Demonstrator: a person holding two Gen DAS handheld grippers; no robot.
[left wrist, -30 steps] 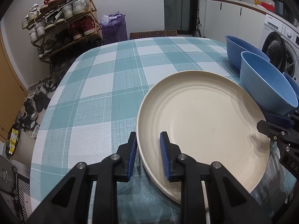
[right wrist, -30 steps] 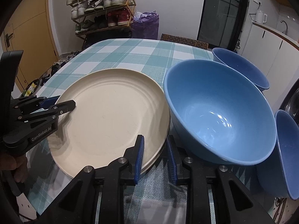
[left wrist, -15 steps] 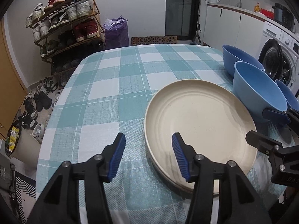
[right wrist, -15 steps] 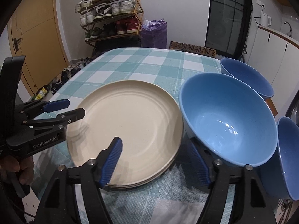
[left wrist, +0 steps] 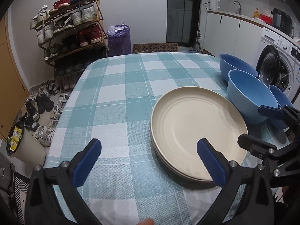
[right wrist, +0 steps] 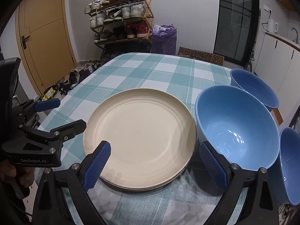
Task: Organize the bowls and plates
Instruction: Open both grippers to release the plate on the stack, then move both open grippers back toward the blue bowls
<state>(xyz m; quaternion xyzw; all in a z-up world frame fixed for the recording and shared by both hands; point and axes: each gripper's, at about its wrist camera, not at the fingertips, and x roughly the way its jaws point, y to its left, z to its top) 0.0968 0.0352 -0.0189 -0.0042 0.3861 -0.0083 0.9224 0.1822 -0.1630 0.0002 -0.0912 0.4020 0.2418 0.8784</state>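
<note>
Both claws opening over the stacked plates, holding nothing

In the left view the left gripper [left wrist: 149, 158] gapes at lower centre, the plates [left wrist: 195, 129] centre-right, their near-left rim between its jaws, untouched; in the right view the right gripper [right wrist: 156, 164] straddles the plates' near-right edge, the nearest bowl [right wrist: 238, 129] just right; table [left wrist: 120, 93] beneath.
</note>
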